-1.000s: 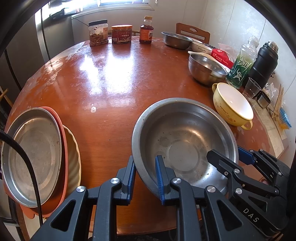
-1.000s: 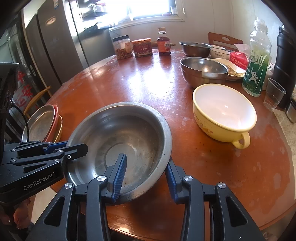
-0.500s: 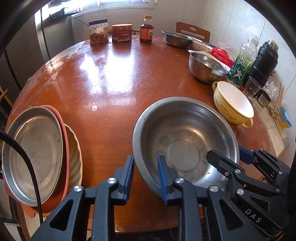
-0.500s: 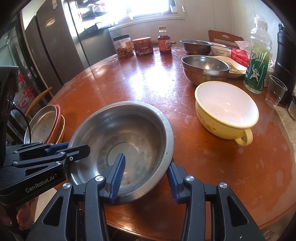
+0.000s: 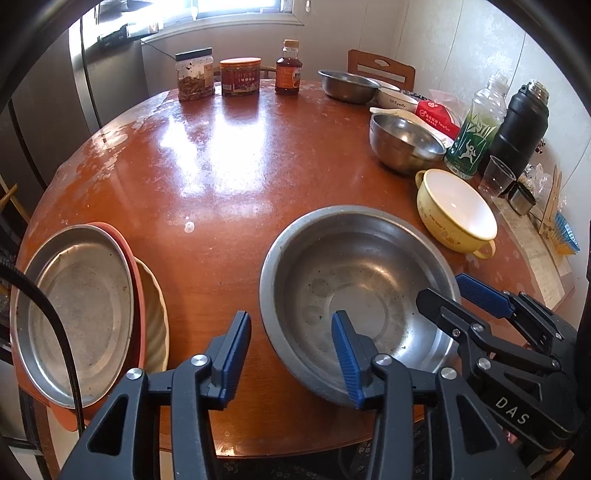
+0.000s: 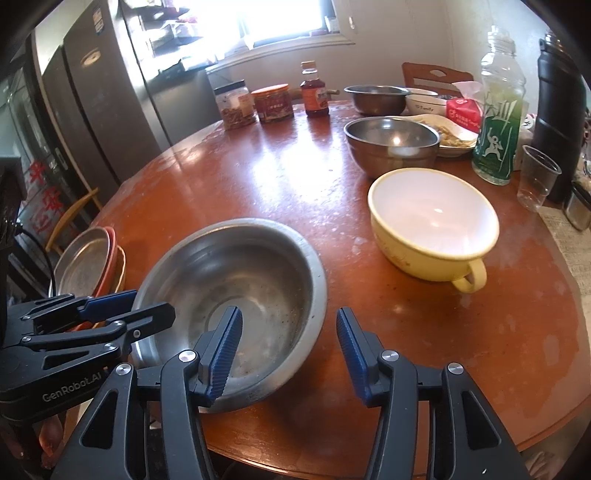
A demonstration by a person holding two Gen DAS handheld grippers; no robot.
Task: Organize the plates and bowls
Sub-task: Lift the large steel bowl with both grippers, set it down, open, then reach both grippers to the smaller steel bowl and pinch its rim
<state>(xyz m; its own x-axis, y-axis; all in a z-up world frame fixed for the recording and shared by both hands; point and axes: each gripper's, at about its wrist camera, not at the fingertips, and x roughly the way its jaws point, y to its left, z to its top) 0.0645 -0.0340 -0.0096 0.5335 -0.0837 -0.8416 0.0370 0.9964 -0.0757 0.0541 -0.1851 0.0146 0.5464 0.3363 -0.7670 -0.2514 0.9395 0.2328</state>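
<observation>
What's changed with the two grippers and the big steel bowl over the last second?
Both let go: the left hand-held gripper and right hand-held gripper are opening, pads now clear of the big steel bowl's rim. The bowl stays on the table; the plate stack is unmoved.

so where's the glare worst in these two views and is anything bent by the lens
Left wrist view: window light glares white on the table beyond the large steel bowl; the round table edge bulges and dark corners vignette the frame. Right wrist view: the window is blown out to white, the fridge leans and curves at the left, and a highlight sits in the yellow bowl.
</observation>
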